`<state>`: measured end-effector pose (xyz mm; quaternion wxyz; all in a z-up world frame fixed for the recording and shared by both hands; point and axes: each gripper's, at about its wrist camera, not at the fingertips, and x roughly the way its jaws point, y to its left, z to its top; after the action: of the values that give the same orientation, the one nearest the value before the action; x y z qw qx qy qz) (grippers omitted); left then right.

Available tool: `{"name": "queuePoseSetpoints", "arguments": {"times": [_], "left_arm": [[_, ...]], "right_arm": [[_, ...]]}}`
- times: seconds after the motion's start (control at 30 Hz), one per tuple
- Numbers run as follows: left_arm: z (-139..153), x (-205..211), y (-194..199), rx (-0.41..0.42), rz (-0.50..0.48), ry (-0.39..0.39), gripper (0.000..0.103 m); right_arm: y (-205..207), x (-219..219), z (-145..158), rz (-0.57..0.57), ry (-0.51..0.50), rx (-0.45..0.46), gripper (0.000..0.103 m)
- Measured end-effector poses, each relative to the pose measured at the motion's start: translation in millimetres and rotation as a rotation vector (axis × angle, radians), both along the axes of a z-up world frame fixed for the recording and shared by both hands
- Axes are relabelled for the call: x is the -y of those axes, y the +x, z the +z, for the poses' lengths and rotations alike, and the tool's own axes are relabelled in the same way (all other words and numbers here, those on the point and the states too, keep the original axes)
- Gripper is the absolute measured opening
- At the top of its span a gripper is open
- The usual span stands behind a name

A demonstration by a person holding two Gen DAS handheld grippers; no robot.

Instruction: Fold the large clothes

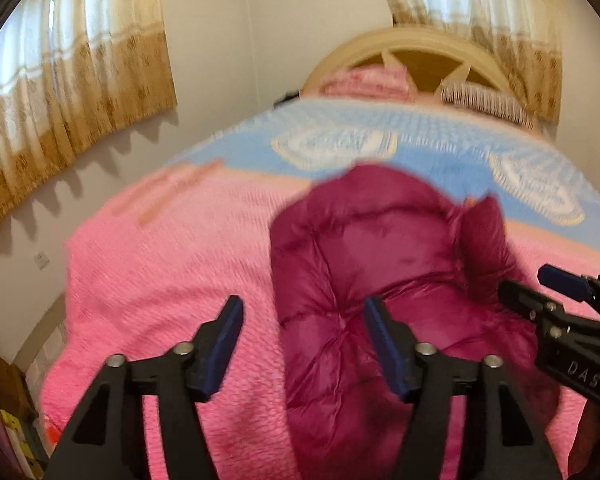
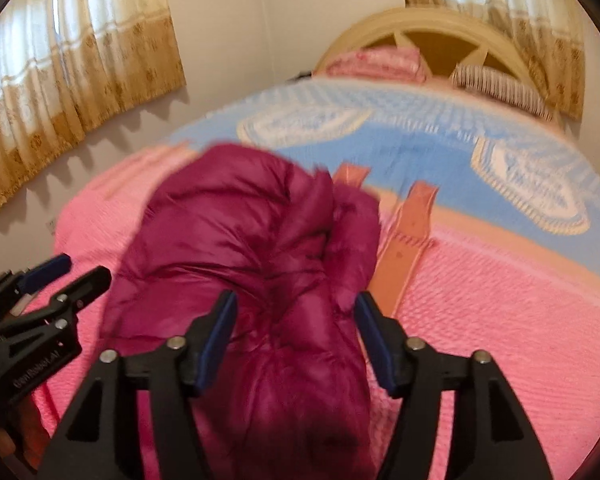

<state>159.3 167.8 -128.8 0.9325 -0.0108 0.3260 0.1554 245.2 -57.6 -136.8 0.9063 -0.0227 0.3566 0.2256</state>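
1. Magenta puffer jacket (image 1: 380,280) lies bunched on the pink bedspread (image 1: 160,280), near the bed's foot end; its near end is cut off by the frame bottom in both views, so can't tell how it's folded.
2. Left tool (image 1: 304,344): jaws apart, nothing between them, above the jacket's left edge.
3. Right tool (image 2: 296,332): jaws apart too, hovering over the jacket's mid/right part; whether the tips touch fabric – can't tell, pics are blurry.
4. Each tool shows at the other view's edge, partly cropped.
5. Blue blanket section (image 2: 420,140) w/ white motifs, pink pillow (image 2: 380,62) and striped pillow (image 2: 500,88) by the headboard (image 2: 440,24), all soft-focus.
6. Curtains (image 1: 72,80) on the left wall.
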Motion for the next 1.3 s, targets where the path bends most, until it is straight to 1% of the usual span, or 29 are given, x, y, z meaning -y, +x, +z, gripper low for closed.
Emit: {"name": "queuePoseSetpoints", "arguments": {"times": [0.1, 0.17, 0.27, 0.4, 0.7, 0.97, 1.3], "left_arm": [[30, 2, -29, 0.082, -0.007, 0.025, 0.075], [44, 1, -43, 0.120, -0.009, 0.023, 0.077], [58, 1, -56, 0.154, -0.011, 0.034, 0.077], [71, 1, -62, 0.177, -0.012, 0.026, 0.078], [78, 0, -70, 0.191, -0.019, 0.020, 0.078], [81, 0, -73, 0.202, -0.016, 0.018, 0.078], [81, 0, -73, 0.195, -0.014, 0.018, 0.078]], "right_arm": [[-24, 8, 21, 0.000, 0.021, 0.041, 0.067], [-41, 11, 34, -0.001, 0.031, 0.075, 0.070], [-55, 10, 49, 0.003, 0.028, 0.113, 0.071], [-68, 7, 63, 0.006, 0.030, 0.148, 0.071], [-75, 11, 74, 0.005, 0.036, 0.190, 0.071], [-82, 16, 75, 0.009, 0.047, 0.195, 0.071], [-83, 19, 74, 0.010, 0.057, 0.192, 0.071]]}}
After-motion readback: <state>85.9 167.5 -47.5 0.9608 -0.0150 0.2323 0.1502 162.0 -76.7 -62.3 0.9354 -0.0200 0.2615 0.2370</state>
